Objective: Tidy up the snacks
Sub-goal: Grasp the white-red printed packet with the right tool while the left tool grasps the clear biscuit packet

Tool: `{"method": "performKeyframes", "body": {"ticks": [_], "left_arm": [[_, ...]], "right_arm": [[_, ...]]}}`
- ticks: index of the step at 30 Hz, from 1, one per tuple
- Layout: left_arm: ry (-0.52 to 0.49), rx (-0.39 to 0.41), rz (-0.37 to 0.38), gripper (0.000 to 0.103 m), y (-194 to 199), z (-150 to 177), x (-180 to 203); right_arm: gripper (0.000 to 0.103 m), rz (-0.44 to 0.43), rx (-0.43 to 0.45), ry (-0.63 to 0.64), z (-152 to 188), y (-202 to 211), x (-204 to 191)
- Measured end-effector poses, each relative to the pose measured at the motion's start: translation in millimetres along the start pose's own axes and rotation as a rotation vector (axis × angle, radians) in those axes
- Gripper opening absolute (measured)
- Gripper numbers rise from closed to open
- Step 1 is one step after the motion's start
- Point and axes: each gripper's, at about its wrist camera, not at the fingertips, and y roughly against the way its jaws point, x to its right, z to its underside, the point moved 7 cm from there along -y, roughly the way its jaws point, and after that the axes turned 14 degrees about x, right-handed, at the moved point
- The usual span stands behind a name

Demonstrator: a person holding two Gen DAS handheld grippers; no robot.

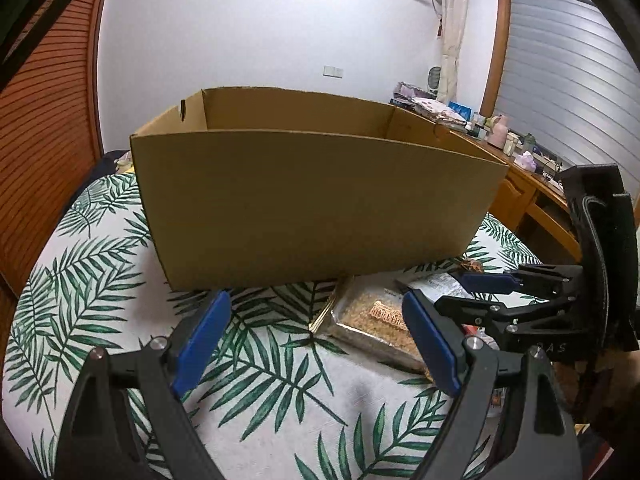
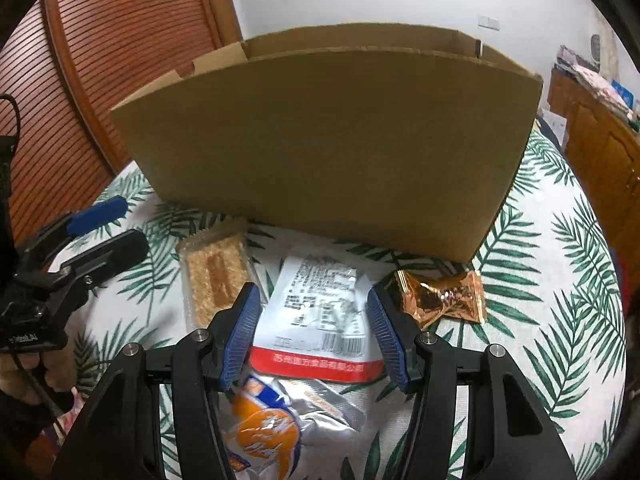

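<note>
An open cardboard box stands on the leaf-print tablecloth. In front of it lie several snacks: a clear-wrapped crispy bar, a white and red packet, a copper foil packet and an orange and silver bag. My right gripper is open, its pads on either side of the white and red packet, just above it. My left gripper is open and empty over the cloth, left of the crispy bar. It also shows in the right wrist view.
The leaf-print tablecloth covers a round table. A slatted wooden door is behind on the left. A wooden desk with clutter stands at the right, by a window with blinds.
</note>
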Motion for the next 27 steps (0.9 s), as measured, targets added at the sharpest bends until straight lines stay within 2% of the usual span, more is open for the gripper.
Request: {"method": "performKeyframes", "body": {"ticks": [17, 18, 19, 22, 27], "left_arm": [[-0.003, -0.017, -0.019, 0.088, -7.5, 9.1, -0.7], [0.002, -0.019, -0.019, 0.088, -7.9, 9.7, -1.0], [0.005, -0.021, -0.020, 0.088, -8.3, 10.2, -1.3], [0.004, -0.024, -0.020, 0.088, -9.1, 10.7, -0.4], [-0.017, -0.021, -0.024, 0.088, -8.6, 10.0, 4.7]], "right_arm": [[0.062, -0.026, -0.032, -0.022, -0.8, -10.4, 0.6], [0.062, -0.029, -0.034, -0.024, -0.9, -10.9, 0.4], [0.053, -0.034, -0.036, -0.027, -0.9, -10.5, 0.8], [0.046, -0.057, -0.030, -0.036, -3.4, -7.2, 0.1], [0.045, -0.059, -0.015, -0.023, -2.5, -0.3, -2.0]]}}
